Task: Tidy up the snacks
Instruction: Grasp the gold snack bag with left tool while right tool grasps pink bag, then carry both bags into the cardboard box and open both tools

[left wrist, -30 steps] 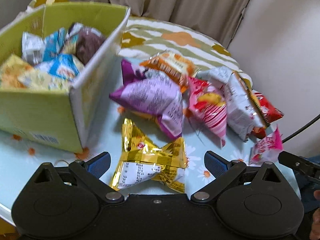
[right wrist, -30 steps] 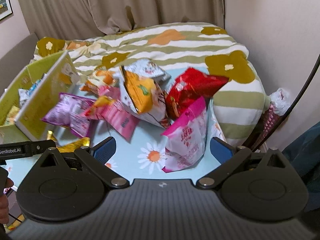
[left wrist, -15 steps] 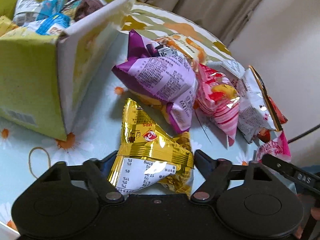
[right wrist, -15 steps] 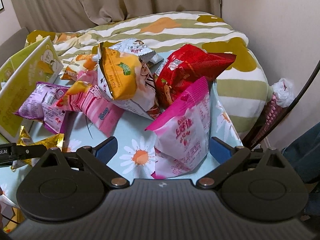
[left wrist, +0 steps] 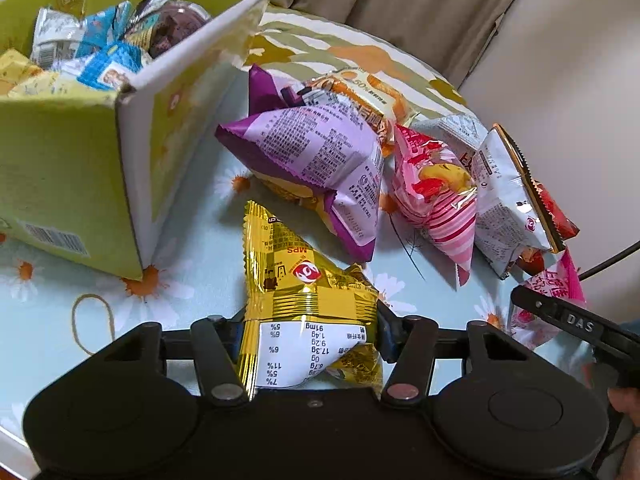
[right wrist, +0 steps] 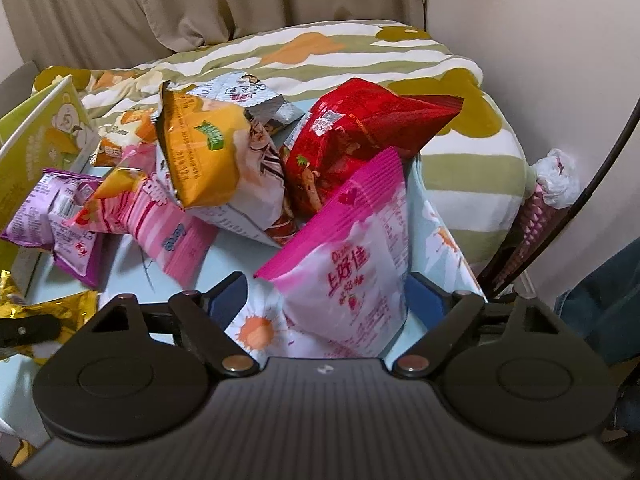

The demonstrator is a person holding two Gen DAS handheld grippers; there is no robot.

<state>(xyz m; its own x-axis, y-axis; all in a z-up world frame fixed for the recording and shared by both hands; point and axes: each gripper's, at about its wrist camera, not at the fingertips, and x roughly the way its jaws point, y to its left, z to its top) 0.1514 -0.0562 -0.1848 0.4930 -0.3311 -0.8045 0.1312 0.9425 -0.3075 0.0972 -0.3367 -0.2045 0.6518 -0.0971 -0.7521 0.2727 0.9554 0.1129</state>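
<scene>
Daisy-printed pale blue cloth covers the surface (left wrist: 208,240), with curtains and a striped quilt beyond. At far left, a green cardboard box (left wrist: 72,160) holds small wrapped snacks. The left claw (left wrist: 310,332) has just been closing and now pinches a gold snack bag (left wrist: 304,280) marked "MPS". The right claw (right wrist: 326,300) stands released around a pink bag (right wrist: 352,264) reading "上好佳", its pads apart from it. Its black arm reads "DAS".
</scene>
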